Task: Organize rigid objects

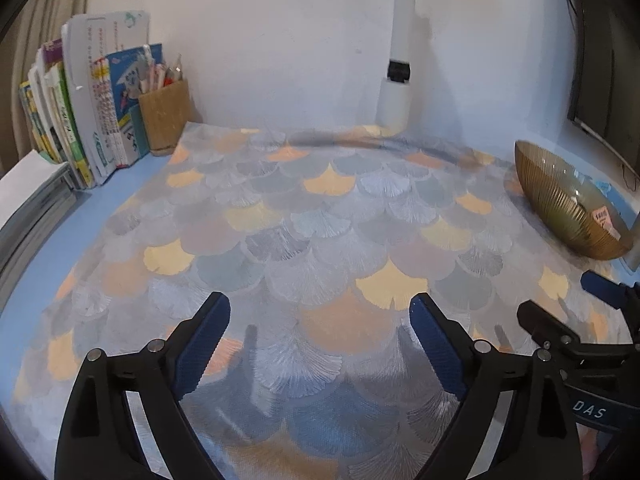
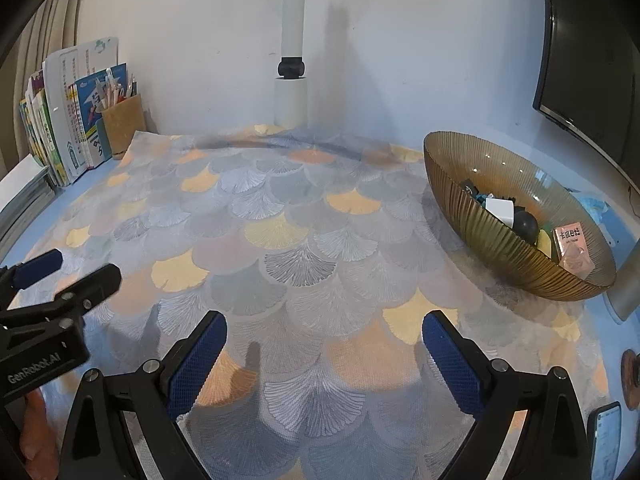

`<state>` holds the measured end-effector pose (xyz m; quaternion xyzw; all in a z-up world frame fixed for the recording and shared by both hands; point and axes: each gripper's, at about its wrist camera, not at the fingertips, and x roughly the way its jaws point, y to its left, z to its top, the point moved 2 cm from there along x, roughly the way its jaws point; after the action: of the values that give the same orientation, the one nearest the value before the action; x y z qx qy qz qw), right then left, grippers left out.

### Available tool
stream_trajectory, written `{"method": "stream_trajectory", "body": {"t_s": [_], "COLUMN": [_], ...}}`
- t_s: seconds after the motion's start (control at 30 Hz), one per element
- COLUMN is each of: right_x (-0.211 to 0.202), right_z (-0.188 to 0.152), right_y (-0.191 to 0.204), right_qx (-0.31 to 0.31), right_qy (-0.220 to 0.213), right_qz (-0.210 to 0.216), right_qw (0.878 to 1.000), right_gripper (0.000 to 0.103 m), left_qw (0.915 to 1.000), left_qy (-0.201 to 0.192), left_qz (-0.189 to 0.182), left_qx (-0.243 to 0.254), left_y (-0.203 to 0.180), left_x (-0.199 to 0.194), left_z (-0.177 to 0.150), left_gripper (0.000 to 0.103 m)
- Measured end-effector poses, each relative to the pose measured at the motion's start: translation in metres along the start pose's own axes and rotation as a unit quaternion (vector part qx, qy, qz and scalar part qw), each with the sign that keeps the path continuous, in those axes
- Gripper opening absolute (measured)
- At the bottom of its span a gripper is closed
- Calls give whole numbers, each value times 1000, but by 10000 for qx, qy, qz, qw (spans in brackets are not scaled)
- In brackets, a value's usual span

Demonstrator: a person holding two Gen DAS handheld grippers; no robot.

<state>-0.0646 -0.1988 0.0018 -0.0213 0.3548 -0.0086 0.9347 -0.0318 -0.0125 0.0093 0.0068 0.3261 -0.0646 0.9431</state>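
Note:
An amber ribbed glass bowl [image 2: 480,240] stands at the right of the fan-patterned mat [image 2: 280,240]. Inside it lie a white box [image 2: 500,209], a dark ball [image 2: 526,226], a pink carton [image 2: 574,250] and other small pieces. The same bowl [image 1: 560,204] shows at the right edge of the left wrist view. My left gripper [image 1: 320,312] hovers low over the bare mat, open, nothing between its blue pads. My right gripper [image 2: 324,332] is likewise open and empty, left of the bowl. Each gripper appears in the other's view, the right gripper [image 1: 568,304] and the left gripper [image 2: 68,268].
Books [image 1: 80,120] and a cork pen holder [image 1: 164,116] stand at the back left by the wall. A white lamp post [image 1: 400,60] rises at the back. A dark monitor [image 2: 592,60] hangs at the right. A phone [image 2: 606,436] and a round coaster [image 2: 632,380] lie at the near right.

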Motion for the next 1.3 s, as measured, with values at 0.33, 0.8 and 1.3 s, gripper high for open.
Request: {"method": "stream_trajectory", "body": {"t_s": [0.33,0.8,1.3], "right_x": [3,7,8], "right_z": [0,0,0], "right_y": [-1,-2,-3], "right_qx": [-9,-14,-33], "right_qy": [62,132,137], "right_qz": [-56,-61,-57], "right_qw": [10000,9999,9999], "right_gripper": [98,98,98], "left_qw": [10000,9999,9997], "left_qy": [29,59,4], "left_qz": [15,121,163], "left_qx": [14,-94,-163], "left_y": [-3,0,2], "left_x": [-1,1,0], "left_z": [-1,-1,-1], "left_gripper": [96,96,96]}}
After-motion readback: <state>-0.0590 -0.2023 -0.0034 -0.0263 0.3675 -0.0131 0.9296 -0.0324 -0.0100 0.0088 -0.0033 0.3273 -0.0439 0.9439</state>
